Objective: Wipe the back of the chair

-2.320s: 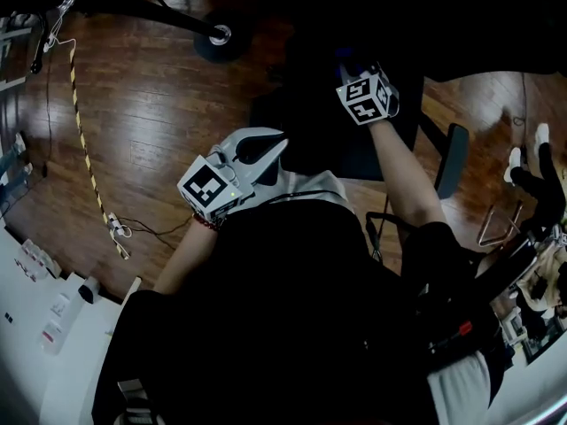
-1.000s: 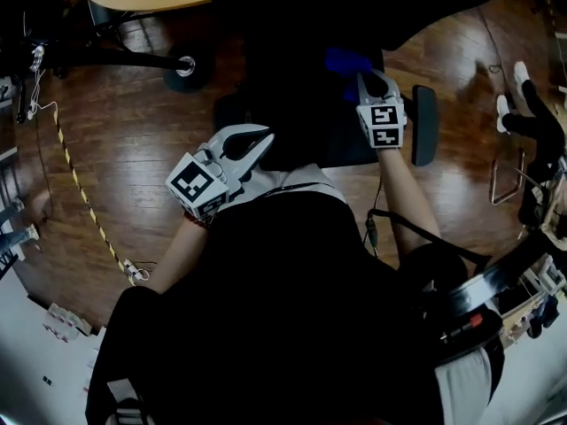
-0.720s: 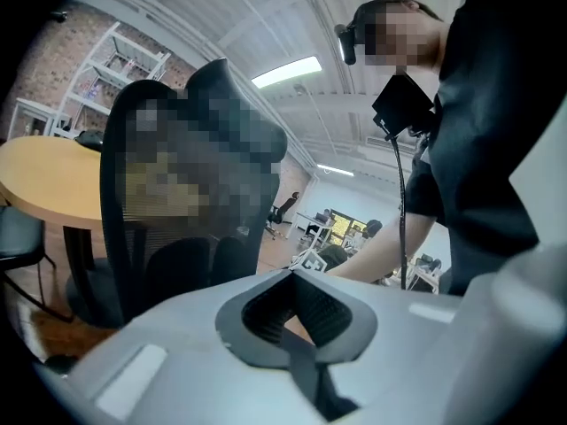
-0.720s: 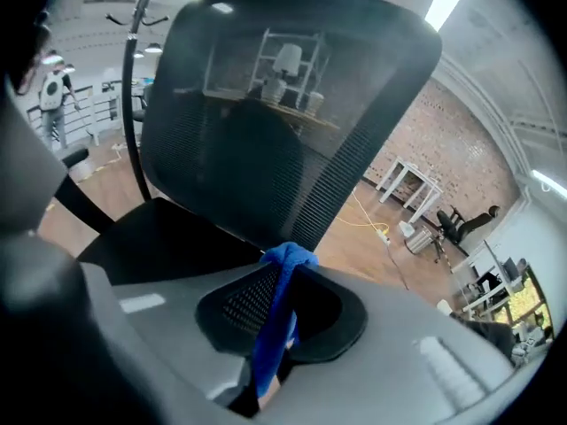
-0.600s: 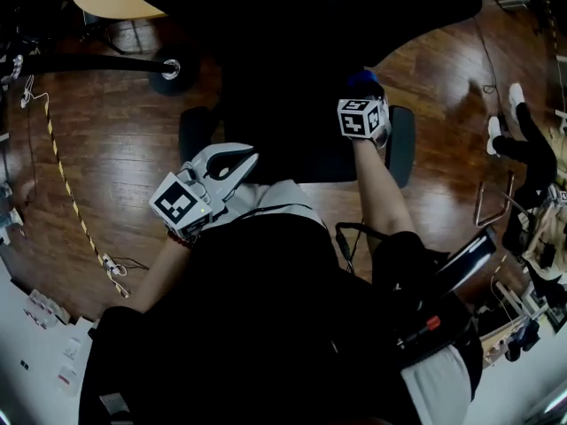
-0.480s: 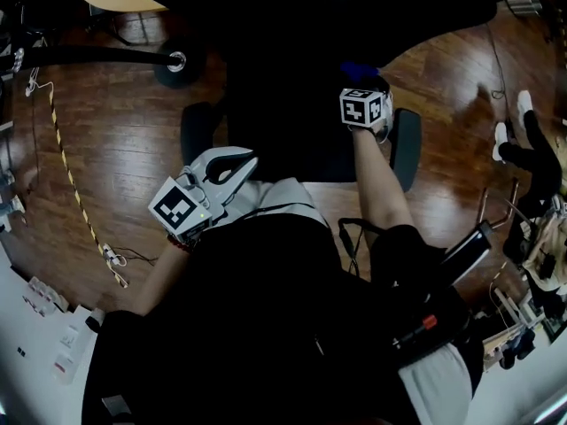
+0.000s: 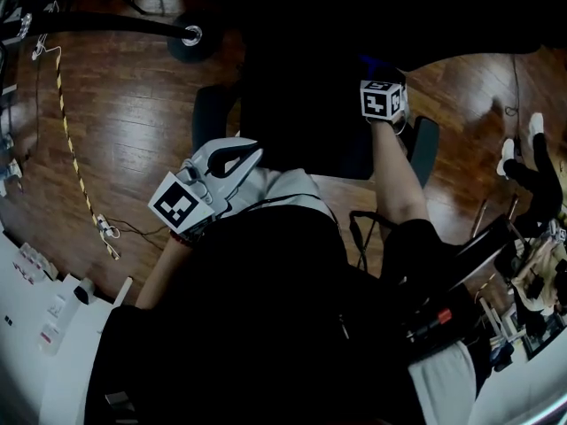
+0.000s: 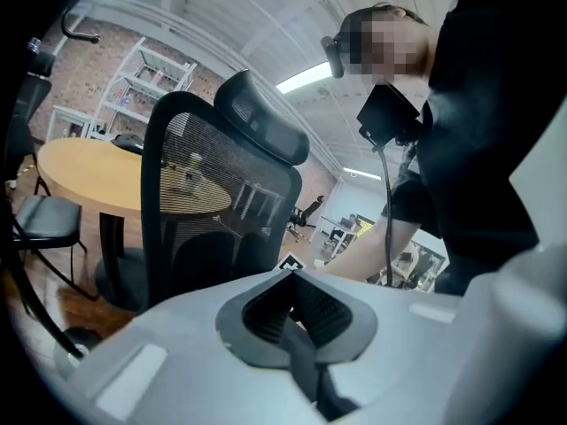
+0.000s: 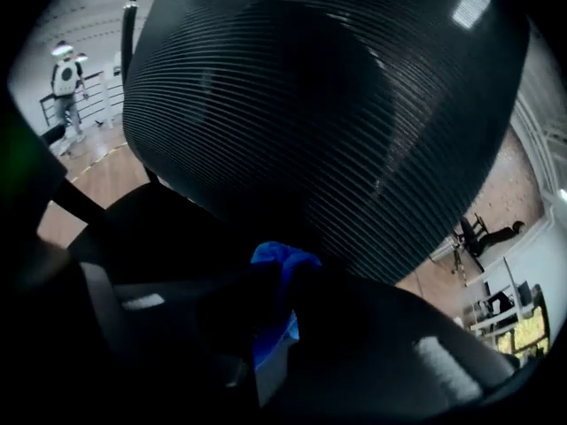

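A black mesh office chair (image 7: 306, 104) stands in front of me, and its ribbed back (image 9: 310, 122) fills the right gripper view. My right gripper (image 7: 381, 76) is shut on a blue cloth (image 9: 276, 264) whose bunched end lies close against the lower mesh; whether it touches I cannot tell. The cloth (image 7: 379, 65) shows just beyond the marker cube in the head view. My left gripper (image 7: 251, 154) hangs near my body, shut with nothing in it, apart from the chair. In the left gripper view the chair back (image 8: 213, 211) and headrest (image 8: 261, 122) rise beyond the left gripper (image 8: 294, 282).
Wooden floor lies all around. A yellow-black striped tape (image 7: 75, 149) runs across it at the left. A round wooden table (image 8: 89, 171) and a second chair (image 8: 40, 220) stand behind. A person's feet (image 7: 532, 158) show at the right, white furniture (image 7: 53, 326) at the lower left.
The right gripper with the blue cloth has shifted a little along the chair back. The left gripper stays shut near my body. The head view has swung.
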The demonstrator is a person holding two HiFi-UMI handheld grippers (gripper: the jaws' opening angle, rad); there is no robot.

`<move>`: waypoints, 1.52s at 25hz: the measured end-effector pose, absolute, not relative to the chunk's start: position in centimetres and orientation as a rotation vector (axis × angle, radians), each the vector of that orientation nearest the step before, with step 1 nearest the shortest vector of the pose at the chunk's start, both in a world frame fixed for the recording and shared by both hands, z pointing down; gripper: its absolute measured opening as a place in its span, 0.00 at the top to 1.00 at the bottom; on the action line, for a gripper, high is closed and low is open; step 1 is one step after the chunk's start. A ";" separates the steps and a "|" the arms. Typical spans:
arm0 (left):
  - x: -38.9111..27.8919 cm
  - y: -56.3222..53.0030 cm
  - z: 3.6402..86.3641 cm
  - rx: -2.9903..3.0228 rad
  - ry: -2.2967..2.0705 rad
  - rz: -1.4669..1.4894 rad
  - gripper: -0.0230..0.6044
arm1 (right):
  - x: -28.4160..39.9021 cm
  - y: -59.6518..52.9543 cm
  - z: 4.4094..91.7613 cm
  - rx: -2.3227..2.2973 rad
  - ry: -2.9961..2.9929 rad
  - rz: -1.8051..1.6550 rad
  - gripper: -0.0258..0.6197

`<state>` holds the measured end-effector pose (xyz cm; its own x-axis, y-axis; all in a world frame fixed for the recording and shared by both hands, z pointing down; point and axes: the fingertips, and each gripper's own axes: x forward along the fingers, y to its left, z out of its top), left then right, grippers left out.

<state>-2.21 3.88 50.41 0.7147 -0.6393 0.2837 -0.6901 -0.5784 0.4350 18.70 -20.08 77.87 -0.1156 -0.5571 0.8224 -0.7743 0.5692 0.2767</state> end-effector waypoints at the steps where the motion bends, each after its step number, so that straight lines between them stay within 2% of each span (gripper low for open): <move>1: -2.7 3.8 50.3 2.399 -1.012 0.131 0.96 | 16.9 -19.9 77.9 1.060 -1.832 0.253 0.91; 16: -11.0 3.0 49.9 2.415 -0.998 0.130 0.96 | -8.3 -12.7 78.0 0.627 -2.135 0.093 0.91; 25: -15.5 3.5 49.3 2.438 -0.996 0.131 0.96 | -15.8 -9.5 76.2 0.559 -2.272 0.124 0.91; 29: -16.3 4.2 49.2 2.478 -0.980 0.102 0.96 | -18.1 -8.8 69.8 0.574 -2.473 0.172 0.91; 32: -15.9 5.2 47.8 2.483 -0.962 -0.002 0.96 | -17.5 -8.3 61.0 0.668 -2.614 0.172 0.91; 35: -15.6 4.3 47.4 2.543 -0.900 -0.024 0.96 | -13.5 -8.4 49.8 0.871 -2.802 0.057 0.91; 38: -16.5 4.1 46.2 2.518 -1.018 -0.087 0.96 | -6.5 -4.4 39.5 1.068 -2.937 0.051 0.91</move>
<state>-16.54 4.14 46.19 0.7296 -0.6769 0.0972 -0.6505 -0.6431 0.4042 -6.45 -4.38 39.48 -0.7663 -0.6419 0.0256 -0.6424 0.7659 -0.0252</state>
